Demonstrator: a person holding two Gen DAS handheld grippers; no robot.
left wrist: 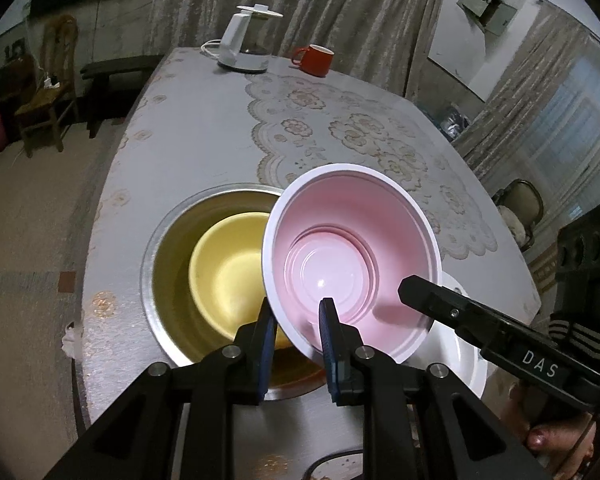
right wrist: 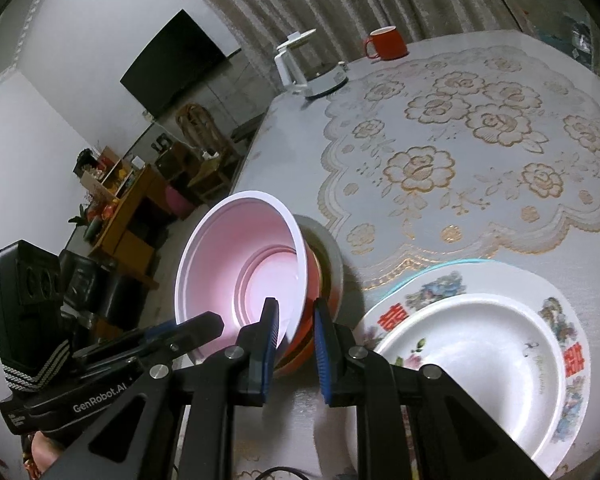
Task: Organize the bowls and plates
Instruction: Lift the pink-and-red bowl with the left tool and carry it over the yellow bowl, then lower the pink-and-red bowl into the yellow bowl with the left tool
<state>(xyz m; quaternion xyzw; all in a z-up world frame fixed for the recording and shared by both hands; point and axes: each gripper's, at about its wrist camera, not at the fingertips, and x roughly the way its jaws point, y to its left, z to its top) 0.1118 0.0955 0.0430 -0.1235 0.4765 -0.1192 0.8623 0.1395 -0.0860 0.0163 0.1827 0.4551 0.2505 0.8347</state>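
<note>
Bowls number three in the left wrist view: one pink bowl (left wrist: 350, 256) with a white rim, one yellow bowl (left wrist: 224, 276), and one large metal bowl (left wrist: 156, 248) that holds the yellow one. The pink bowl is tilted and lifted above the right edge of the metal bowl, its near rim caught between the left gripper (left wrist: 298, 324) fingers, one blue pad outside the wall and one inside, so they pinch the pink bowl. From the right wrist view the same pink bowl (right wrist: 244, 276) sits just ahead and left of the right gripper (right wrist: 296, 320), and its rim passes by the left blue pad; the fingers (right wrist: 324, 344) stand apart with a clear gap, and whether they touch the bowl I cannot tell. Under the pink bowl an orange-red bowl edge (right wrist: 300, 344) shows, inside the metal bowl rim (right wrist: 332, 256). Plates number two, to the right of the right fingers: one plain white plate (right wrist: 472, 352) resting on one flowered plate (right wrist: 556, 312) with red characters. Farther ahead on the counter (right wrist: 292, 152), well apart from both grippers, stand one red mug (right wrist: 388, 42) and one white kettle base (right wrist: 312, 68). A lace cloth (right wrist: 480, 140) with gold roses covers the counter.
</note>
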